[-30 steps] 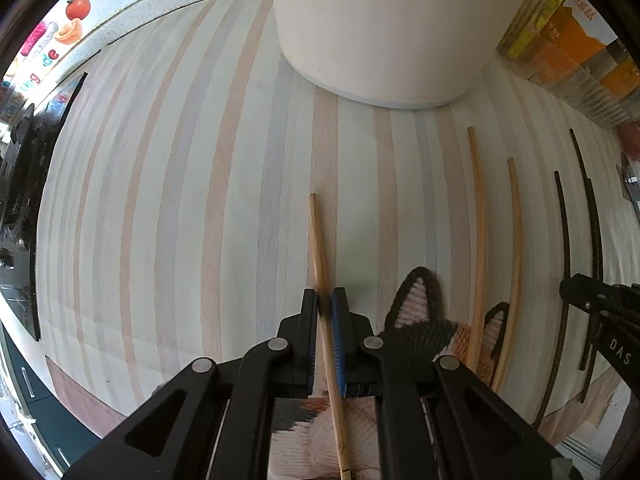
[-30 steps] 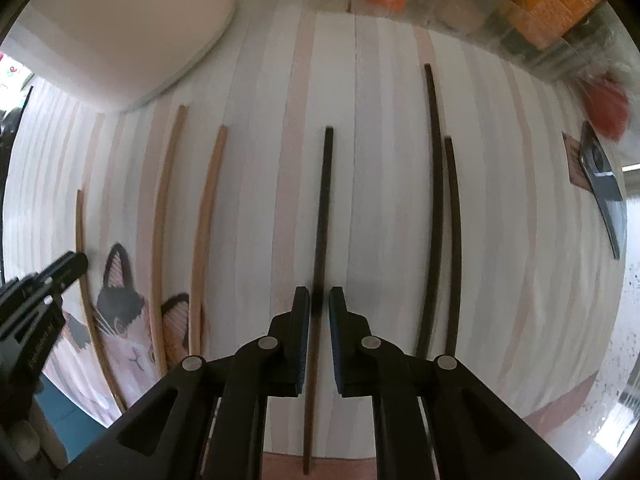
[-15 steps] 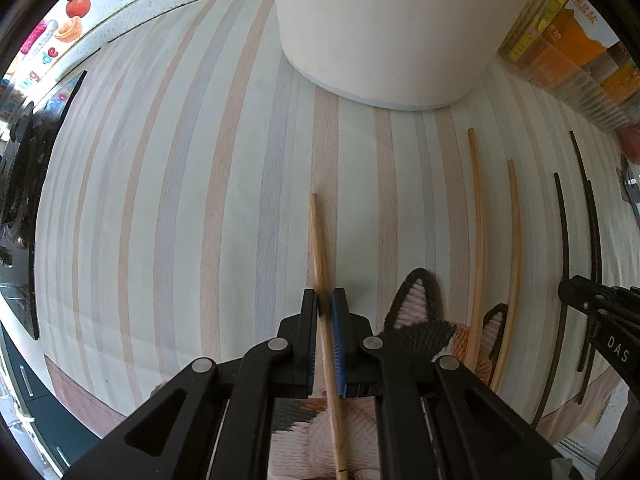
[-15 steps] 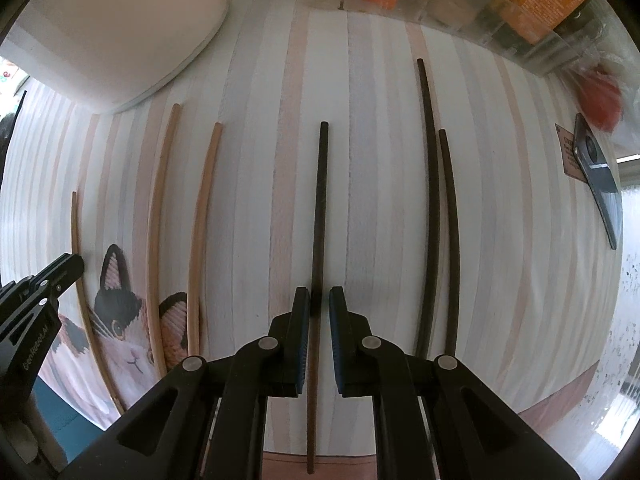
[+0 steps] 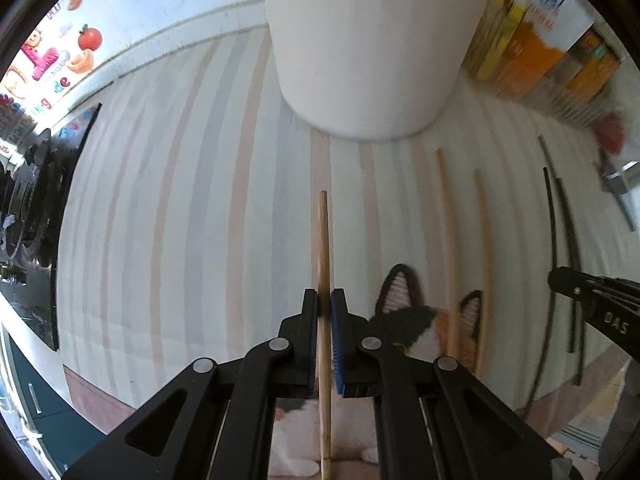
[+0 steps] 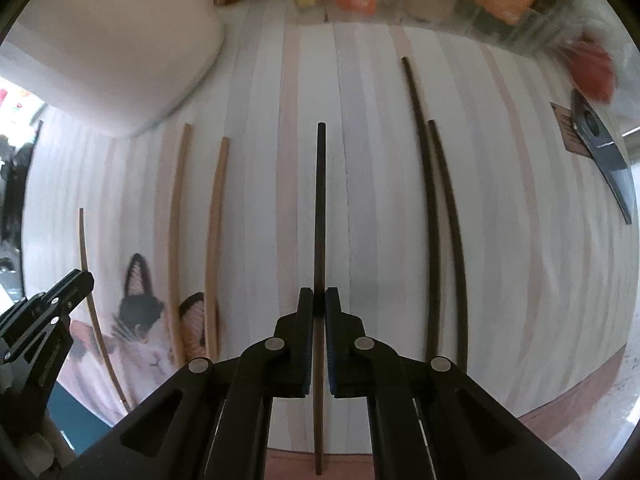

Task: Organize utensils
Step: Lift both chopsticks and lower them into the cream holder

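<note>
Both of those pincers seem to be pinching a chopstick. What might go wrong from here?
Each grip is narrow: the left gripper pinches the light wooden chopstick and the right gripper the dark chopstick, both far from the tips, so either stick might pivot or slip. A long free end could also knock the white container or disturb the two wooden chopsticks and two dark ones lying on the striped mat.

Both wrist views look steeply down, close over the shared striped mat (image 5: pixel 192 208).
</note>
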